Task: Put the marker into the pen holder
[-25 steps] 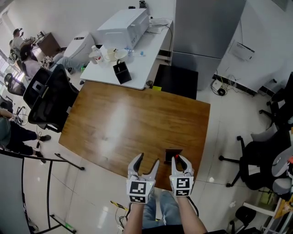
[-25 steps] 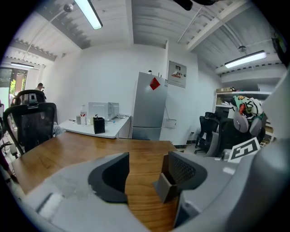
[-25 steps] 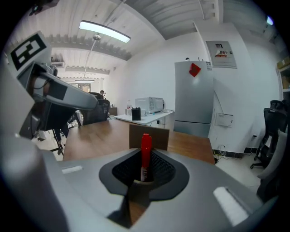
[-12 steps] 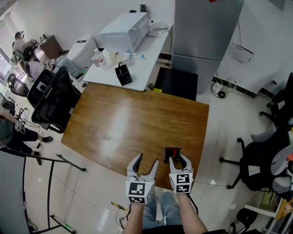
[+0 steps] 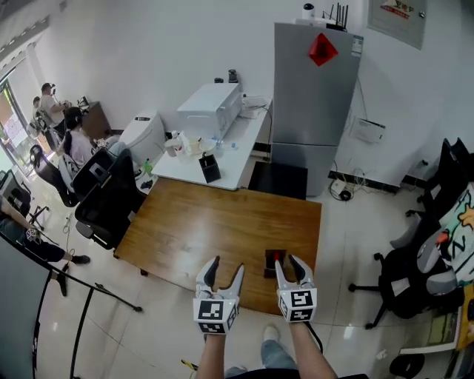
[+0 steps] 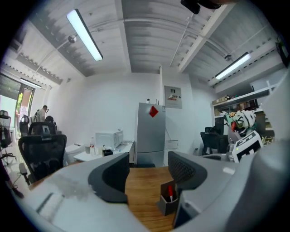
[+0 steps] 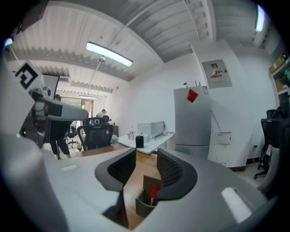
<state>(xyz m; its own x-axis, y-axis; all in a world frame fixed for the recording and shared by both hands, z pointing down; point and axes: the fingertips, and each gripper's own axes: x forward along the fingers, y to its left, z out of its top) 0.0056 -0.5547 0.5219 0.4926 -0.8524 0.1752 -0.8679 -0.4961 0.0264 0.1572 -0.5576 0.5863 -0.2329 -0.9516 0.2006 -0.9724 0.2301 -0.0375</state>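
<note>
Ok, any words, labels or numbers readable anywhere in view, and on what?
No text can be read in any view.
On the grey fridge, a red diamond sticker: print too small.
On the wall to its right, a wall poster: blurred, unreadable.

In the right gripper view the marker (image 7: 153, 195) shows only its red upper part; the rest is sunk inside the pen holder (image 7: 141, 206), whose right wall is covered from view. In the head view the marker is a tiny red speck. The small items (image 5: 181, 144) on the white desk (image 5: 237, 159) are too small to name. The bottom edge cuts off the person's forearms (image 5: 311, 357).
</note>
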